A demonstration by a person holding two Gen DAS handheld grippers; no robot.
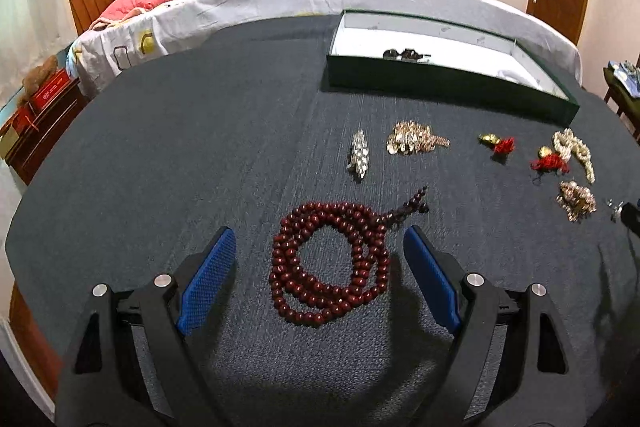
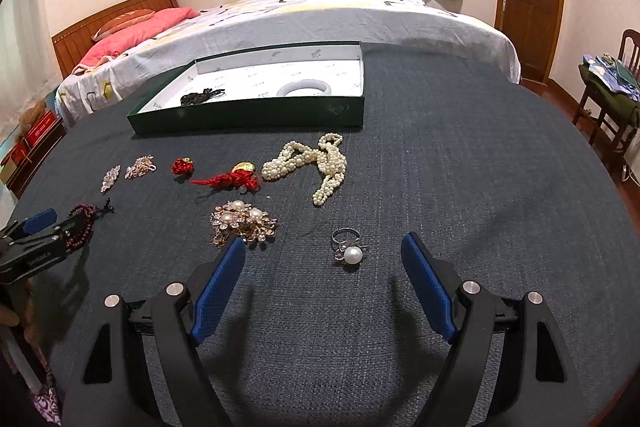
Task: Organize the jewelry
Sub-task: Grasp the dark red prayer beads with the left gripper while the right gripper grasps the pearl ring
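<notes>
Beads [image 1: 330, 263] coiled on cloth [image 1: 160, 147] between wide-apart fingers of left gripper [image 1: 316, 255], limp and slippery (pinch one bunched side); right gripper [image 2: 324, 255] gapes, empty, by ring [image 2: 349, 247].

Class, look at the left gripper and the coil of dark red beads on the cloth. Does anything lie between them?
Nothing visible does. The left gripper is open, with the red bead coil lying on bare cloth directly between its fingers. The other jewelry lies farther away, toward the green box.
</notes>
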